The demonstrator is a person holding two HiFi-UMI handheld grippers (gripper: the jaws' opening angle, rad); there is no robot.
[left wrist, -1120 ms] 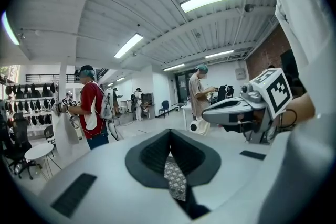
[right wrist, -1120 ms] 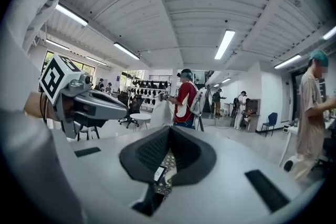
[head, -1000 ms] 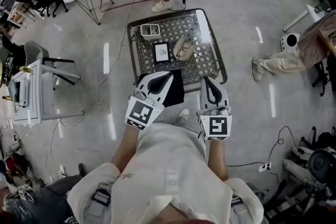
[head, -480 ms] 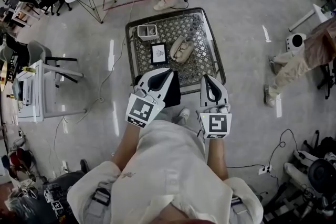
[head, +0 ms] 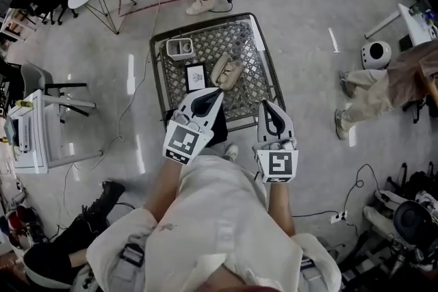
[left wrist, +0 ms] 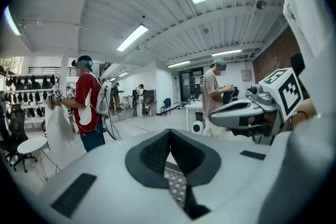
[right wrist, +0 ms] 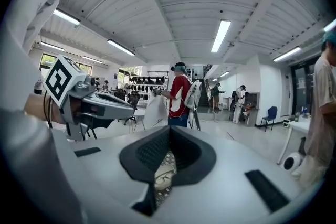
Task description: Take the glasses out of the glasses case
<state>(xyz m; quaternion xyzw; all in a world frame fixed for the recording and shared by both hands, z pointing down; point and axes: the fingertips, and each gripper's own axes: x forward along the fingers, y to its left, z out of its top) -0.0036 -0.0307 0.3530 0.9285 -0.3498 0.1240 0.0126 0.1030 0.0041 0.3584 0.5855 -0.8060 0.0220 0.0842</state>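
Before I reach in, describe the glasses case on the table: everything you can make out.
The glasses case is a pale beige, oblong, soft-looking piece lying flat on the table's patterned cloth, about mid-table and set at a slant. It sits just right of a small black-framed card, apart from it. Darker lines cross its top; whether it is open is too small to tell. The left gripper and right gripper are both short of it, not touching.

The head camera is looking steeply down on the desk [head: 250,82]; both gripper cameras are facing level across the room, glimpsing it between their fingers [left wrist: 152,157].
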